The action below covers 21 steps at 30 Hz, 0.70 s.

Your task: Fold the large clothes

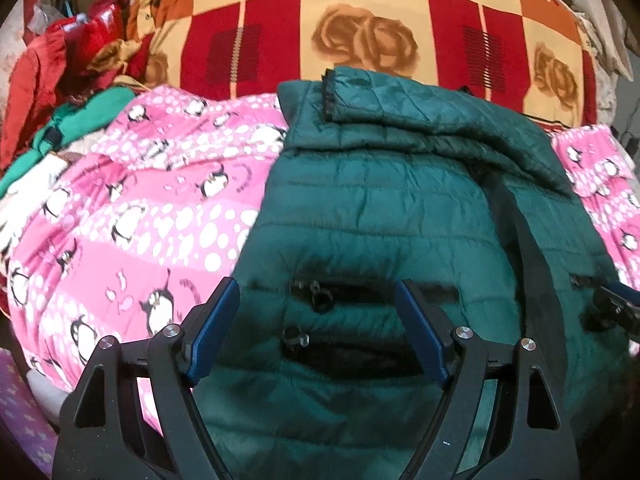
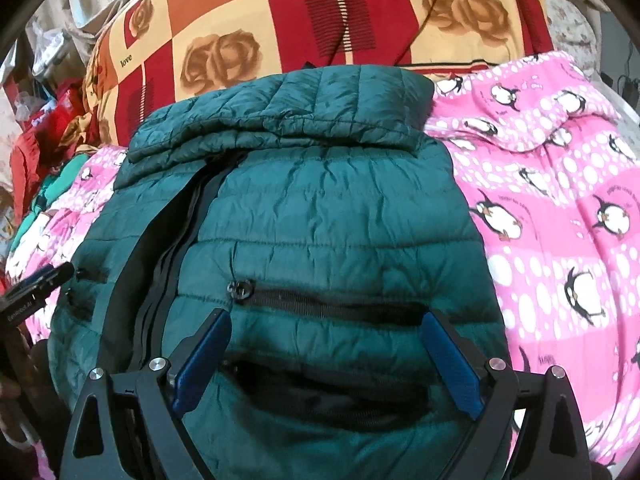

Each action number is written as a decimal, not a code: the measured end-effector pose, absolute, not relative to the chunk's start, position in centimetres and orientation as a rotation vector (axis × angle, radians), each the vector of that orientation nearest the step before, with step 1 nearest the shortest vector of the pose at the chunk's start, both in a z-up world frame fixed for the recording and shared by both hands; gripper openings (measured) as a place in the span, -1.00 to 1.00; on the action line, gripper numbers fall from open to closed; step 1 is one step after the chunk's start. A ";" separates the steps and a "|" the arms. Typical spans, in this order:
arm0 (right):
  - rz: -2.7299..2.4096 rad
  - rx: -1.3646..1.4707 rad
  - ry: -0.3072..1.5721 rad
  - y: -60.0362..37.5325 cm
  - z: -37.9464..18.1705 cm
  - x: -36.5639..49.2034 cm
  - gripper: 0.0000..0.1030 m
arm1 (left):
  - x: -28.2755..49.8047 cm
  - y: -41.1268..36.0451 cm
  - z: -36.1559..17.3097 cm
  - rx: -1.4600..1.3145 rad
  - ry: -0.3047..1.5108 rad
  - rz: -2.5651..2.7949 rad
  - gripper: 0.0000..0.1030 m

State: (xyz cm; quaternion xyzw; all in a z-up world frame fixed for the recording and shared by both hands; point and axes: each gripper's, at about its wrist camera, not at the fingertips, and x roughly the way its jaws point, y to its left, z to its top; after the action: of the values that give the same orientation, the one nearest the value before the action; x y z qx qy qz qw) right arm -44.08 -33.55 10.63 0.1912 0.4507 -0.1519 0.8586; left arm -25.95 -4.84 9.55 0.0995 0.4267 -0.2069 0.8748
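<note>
A green quilted jacket (image 1: 360, 216) is lying front-up on a pink penguin blanket (image 1: 132, 208), sleeves folded across its chest. Both the left tongs (image 1: 318, 332) and right tongs (image 2: 326, 360) are hovering apart and empty over the jacket's pocket zips. The slick, puffy fabric (likely slippery) may be slipping free or springing open when pinched.
</note>
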 end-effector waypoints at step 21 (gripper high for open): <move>-0.245 0.457 1.113 -33.9 9.1 -53.2 0.85 | -26.8 4.7 7.1 -0.074 1.188 -0.601 0.56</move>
State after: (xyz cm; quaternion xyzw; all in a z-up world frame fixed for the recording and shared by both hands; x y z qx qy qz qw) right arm -53.24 -33.90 9.10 0.2145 0.5221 -0.1150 0.8174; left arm -26.83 4.74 7.12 -0.0344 0.5511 -0.2789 0.7857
